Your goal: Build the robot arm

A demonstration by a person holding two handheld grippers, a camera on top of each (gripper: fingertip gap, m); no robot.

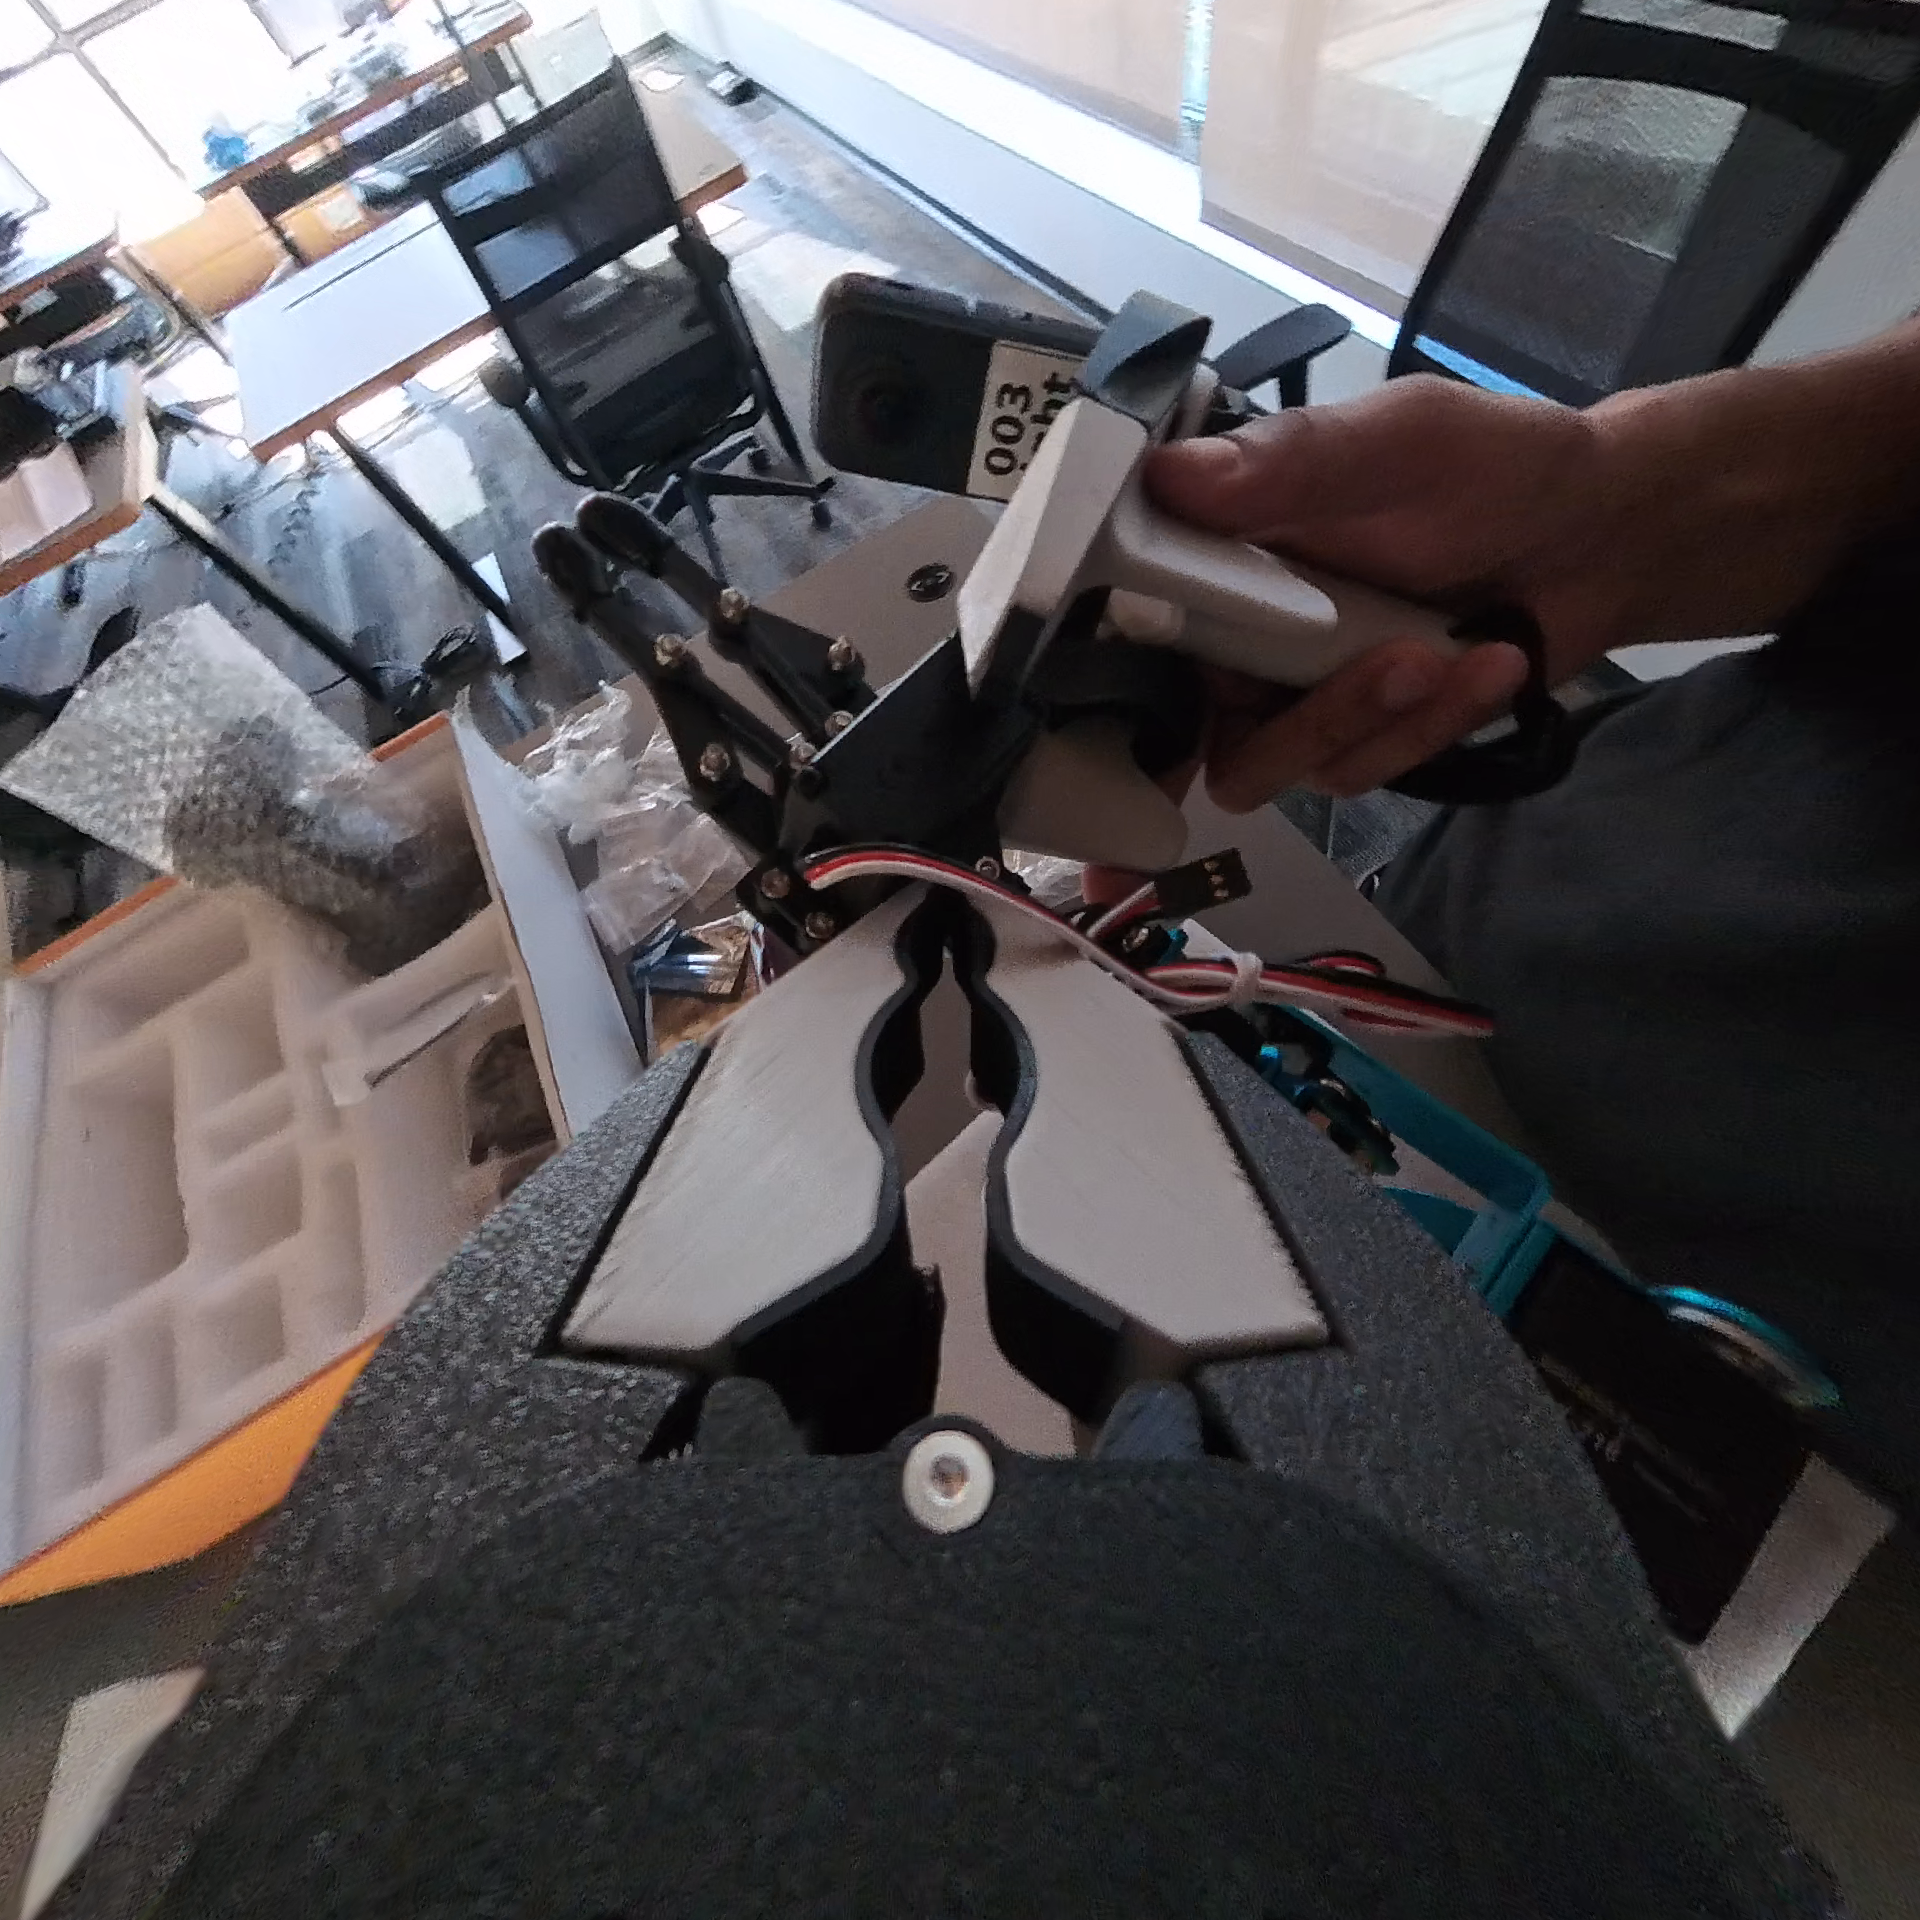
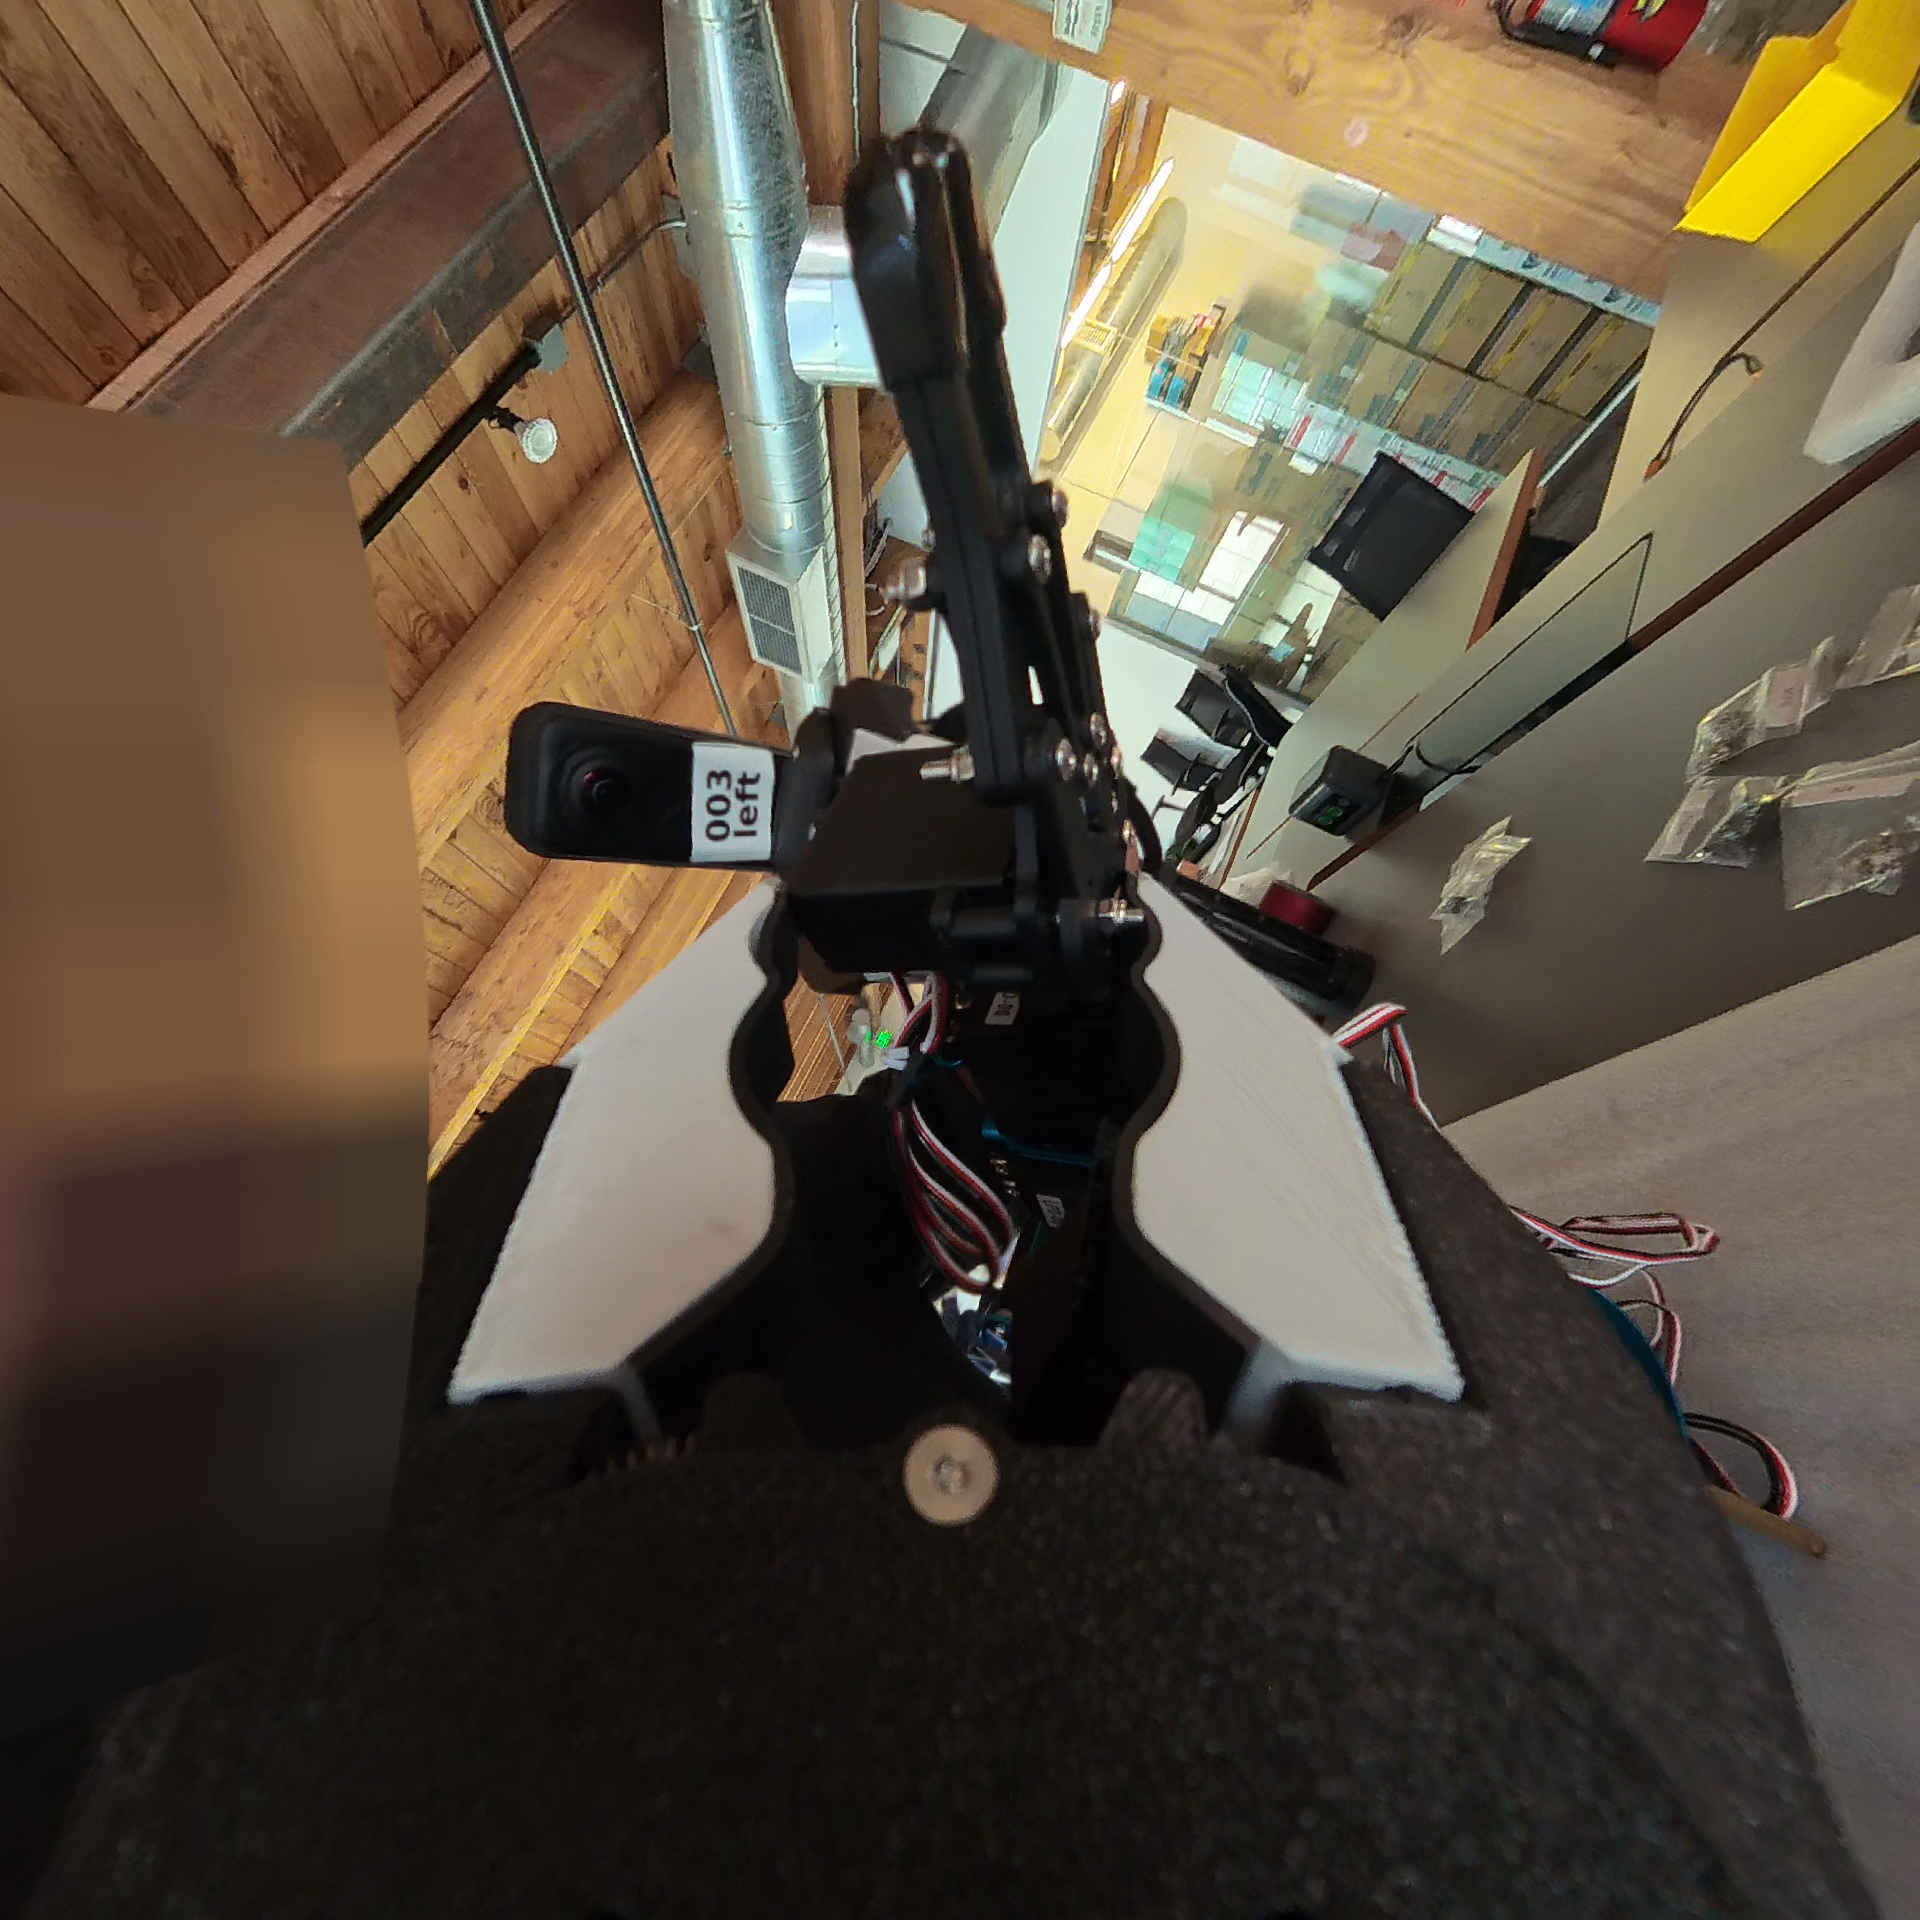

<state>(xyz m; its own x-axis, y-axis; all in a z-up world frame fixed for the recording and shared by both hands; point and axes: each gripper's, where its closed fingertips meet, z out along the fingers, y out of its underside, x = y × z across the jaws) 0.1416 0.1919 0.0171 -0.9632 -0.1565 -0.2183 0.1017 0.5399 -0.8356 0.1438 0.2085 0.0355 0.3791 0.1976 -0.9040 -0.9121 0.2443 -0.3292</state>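
A small black robot claw [image 1: 727, 665] with bolts and a servo block is held between both grippers, its closed tips pointing up and left. My left gripper [image 1: 943, 930] is nearly closed on the claw's thin lower base, beside red, white and black servo wires [image 1: 1195, 971]. My right gripper [image 1: 1003, 686], held by a hand [image 1: 1455, 561], clamps the servo block from the right. In the right wrist view the right gripper [image 2: 956, 925] grips the claw [image 2: 966, 468] at its base. The left gripper's camera [image 2: 623, 790] sits just behind. Blue metal arm parts [image 1: 1475, 1205] hang below.
A box with a white foam insert [image 1: 156, 1195], bubble wrap [image 1: 208, 748] and plastic bags [image 1: 644, 810] lie to the left. Office chairs [image 1: 623, 312] stand beyond. In the right wrist view, small hardware bags [image 2: 1766, 790] and loose wires [image 2: 1610, 1247] lie on a grey table [image 2: 1662, 1091].
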